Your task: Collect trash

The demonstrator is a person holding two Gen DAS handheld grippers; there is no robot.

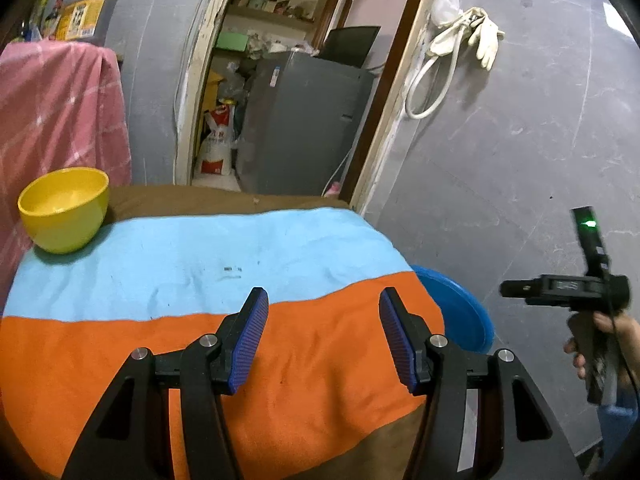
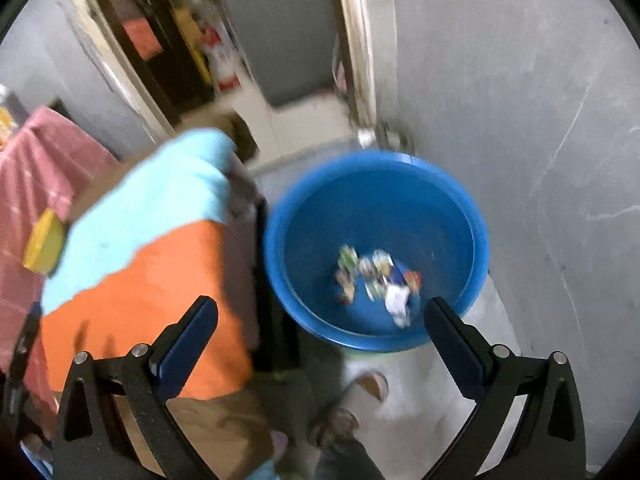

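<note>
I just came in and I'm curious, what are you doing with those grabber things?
A person is collecting trash with a gripper in each hand. The small wrappers lie in the blue basin on the floor beside the table. Both the left gripper and the right gripper are open and empty. A yellow bowl sits on the table's cloth.

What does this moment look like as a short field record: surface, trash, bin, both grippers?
surface: table under a blue and orange cloth, no wrappers visible on it
bowl: yellow bowl at the cloth's far left corner, looks empty
bin: blue basin on the floor beside the table
trash: small crumpled wrappers lying in the basin's bottom, blurred
left gripper: open, nothing between the fingers, over the orange stripe
right gripper: open, empty, above the basin's near rim
task status: the trash in view is in the basin
</note>
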